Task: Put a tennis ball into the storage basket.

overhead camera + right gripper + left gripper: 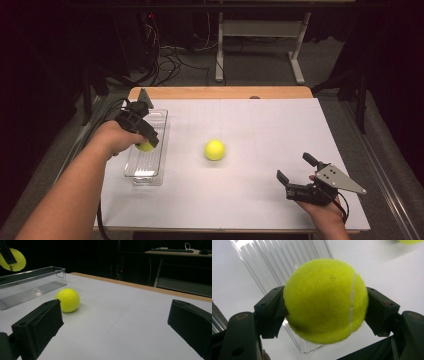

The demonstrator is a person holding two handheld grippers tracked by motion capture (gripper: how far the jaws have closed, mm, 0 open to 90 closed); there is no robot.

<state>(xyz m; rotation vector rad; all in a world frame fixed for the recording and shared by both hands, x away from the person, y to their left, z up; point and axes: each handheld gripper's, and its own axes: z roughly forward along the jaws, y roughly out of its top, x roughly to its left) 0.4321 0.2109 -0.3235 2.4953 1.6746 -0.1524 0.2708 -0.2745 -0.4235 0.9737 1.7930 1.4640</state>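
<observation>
Left gripper (146, 141) over clear tray (159, 176), jaws clamping tennis ball (325, 301) — seemingly aloft

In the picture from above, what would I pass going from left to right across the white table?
Left gripper holding a tennis ball over the clear tray → second tennis ball lying loose on the table → right gripper, jaws open, with its grey plate.

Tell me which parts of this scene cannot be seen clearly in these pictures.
- Clear plastic ribbed tray: in the high view, the left hand-held gripper covers part of its floor.
- Held yellow felt tennis ball: mostly hidden there; edge-cut in the right gripper view.
- Second yellow tennis ball: edge-cut in the left gripper view.
</observation>
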